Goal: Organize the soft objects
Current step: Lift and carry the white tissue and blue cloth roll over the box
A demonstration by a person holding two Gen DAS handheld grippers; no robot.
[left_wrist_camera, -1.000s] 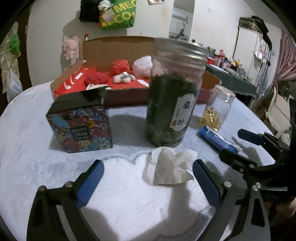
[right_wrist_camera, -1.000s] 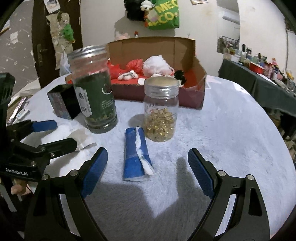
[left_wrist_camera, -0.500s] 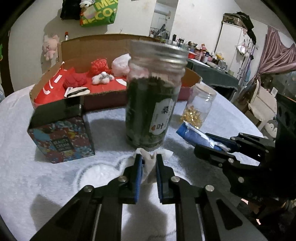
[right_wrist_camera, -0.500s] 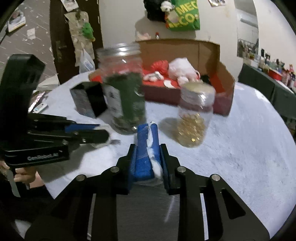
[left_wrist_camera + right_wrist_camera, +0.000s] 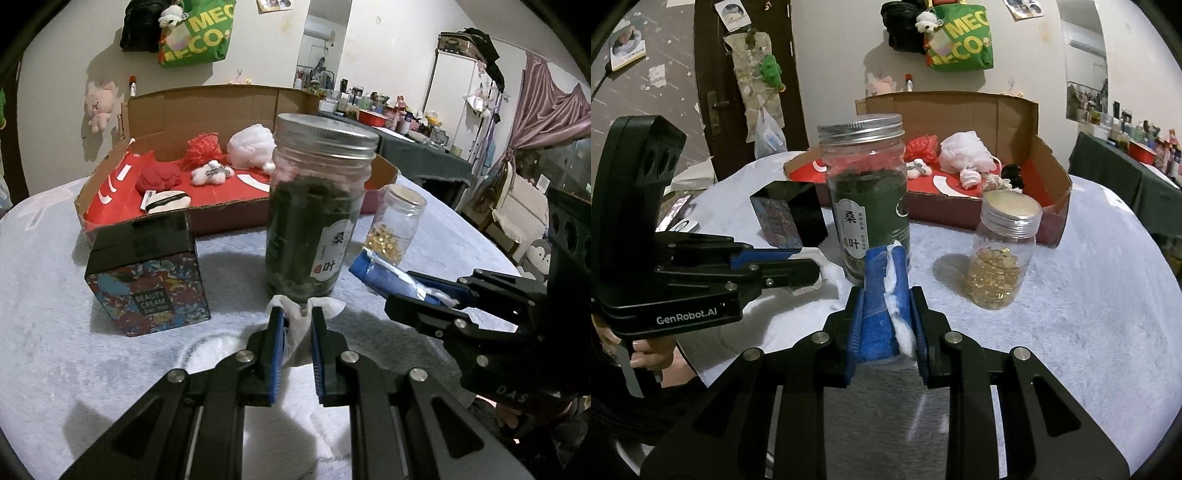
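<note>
White crumpled tissue (image 5: 297,325) is pinched tight in our left gripper (image 5: 297,328), and our right gripper (image 5: 886,317) is clamped on the blue cloth roll (image 5: 881,295).

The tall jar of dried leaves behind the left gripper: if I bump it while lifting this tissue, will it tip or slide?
The tall jar is narrow for its height, so a knock near the lid would probably tip it. The fluffy table cover likely grips its base, making sliding unlikely. The left gripper, shut on the tissue, sits close, so lift cautiously.
</note>
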